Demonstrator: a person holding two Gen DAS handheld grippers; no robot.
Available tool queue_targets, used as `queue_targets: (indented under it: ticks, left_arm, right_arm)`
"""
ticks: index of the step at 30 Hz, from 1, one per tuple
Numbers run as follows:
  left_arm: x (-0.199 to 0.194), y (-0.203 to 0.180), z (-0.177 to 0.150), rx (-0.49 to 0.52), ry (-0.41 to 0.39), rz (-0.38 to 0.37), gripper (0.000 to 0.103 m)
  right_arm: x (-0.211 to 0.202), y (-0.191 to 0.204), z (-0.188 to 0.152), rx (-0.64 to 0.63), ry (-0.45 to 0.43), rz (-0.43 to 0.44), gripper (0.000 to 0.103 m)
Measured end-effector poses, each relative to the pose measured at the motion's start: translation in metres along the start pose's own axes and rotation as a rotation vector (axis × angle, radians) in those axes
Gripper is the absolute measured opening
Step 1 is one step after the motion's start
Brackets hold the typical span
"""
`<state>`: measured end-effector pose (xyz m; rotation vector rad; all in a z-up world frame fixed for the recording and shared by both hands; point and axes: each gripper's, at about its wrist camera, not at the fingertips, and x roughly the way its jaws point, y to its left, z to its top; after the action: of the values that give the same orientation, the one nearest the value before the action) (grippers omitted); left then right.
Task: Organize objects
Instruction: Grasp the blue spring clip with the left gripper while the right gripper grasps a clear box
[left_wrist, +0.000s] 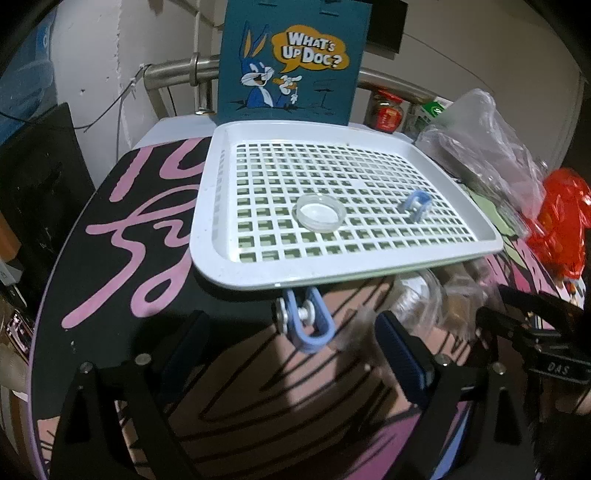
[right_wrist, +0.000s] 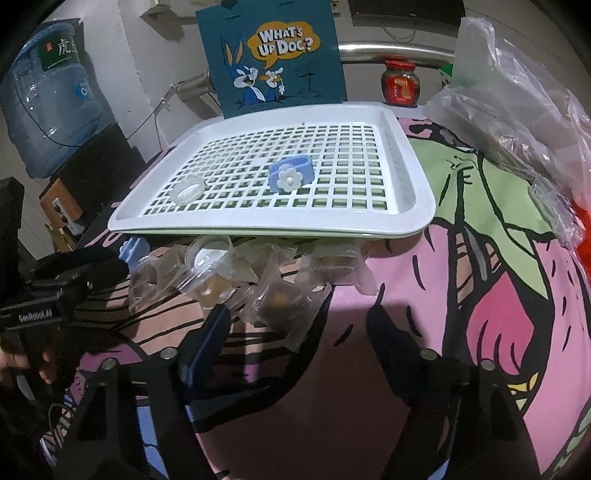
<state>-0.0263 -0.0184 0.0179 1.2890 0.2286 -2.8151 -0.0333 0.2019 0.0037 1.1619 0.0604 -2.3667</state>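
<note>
Both grippers are pitched down toward the patterned table (right_wrist: 480, 295). The left gripper (left_wrist: 291, 347) is held wide open, nothing gripped; a blue clip (left_wrist: 308, 325) lies between its fingers, bend toward six o'clock. The right gripper (right_wrist: 299, 332) stands open and empty, wrapped sweets (right_wrist: 273, 295) at twelve o'clock. On the white tray (right_wrist: 258, 221) a second blue clip (right_wrist: 290, 173) lies crosswise.

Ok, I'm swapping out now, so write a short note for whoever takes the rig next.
Left gripper: open, empty, a blue clip lying between its fingers on the table.
Right gripper: open, empty, facing the wrapped snacks.
Done: one small clear dish and one flower clip lie in the white tray.
Left: the blue clip, the snacks and a second clear dish sit by the tray's near edge.
</note>
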Motion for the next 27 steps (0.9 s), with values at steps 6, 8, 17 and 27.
queue_targets:
  ticks: [6, 8, 17, 27]
  left_arm:
    - [0.010, 0.006, 0.001, -0.035, 0.009, 0.003, 0.045]
    - [0.009, 0.004, -0.001, -0.020, 0.012, -0.022, 0.028]
    - [-0.013, -0.001, -0.014, 0.017, 0.002, -0.066, 0.027]
    - [-0.056, -0.010, -0.005, 0.078, -0.113, -0.080, 0.027]
  right_arm:
    - [0.002, 0.004, 0.002, -0.021, 0.001, -0.002, 0.052]
    - [0.003, 0.004, 0.002, -0.024, 0.003, 0.008, 0.040]
    - [-0.012, 0.006, -0.002, -0.033, -0.052, 0.028, 0.033]
    - [-0.049, 0.012, 0.009, -0.055, -0.141, 0.049, 0.033]
